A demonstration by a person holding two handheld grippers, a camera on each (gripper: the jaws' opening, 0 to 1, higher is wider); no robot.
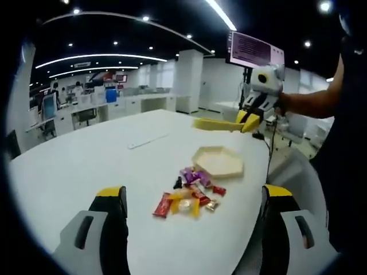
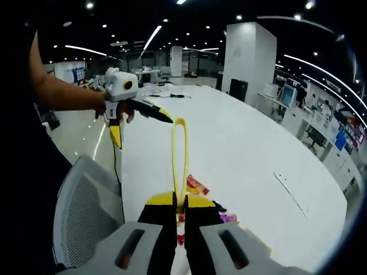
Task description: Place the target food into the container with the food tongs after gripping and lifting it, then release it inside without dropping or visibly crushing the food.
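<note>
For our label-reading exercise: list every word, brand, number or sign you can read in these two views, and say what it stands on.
None can be read.
Wall screen: lines of text, too blurred.
Sweet wrappers on the white table: print too small.
Far blue panels: blurred.

Candy labels [image 1: 189,197] too small to read
</note>
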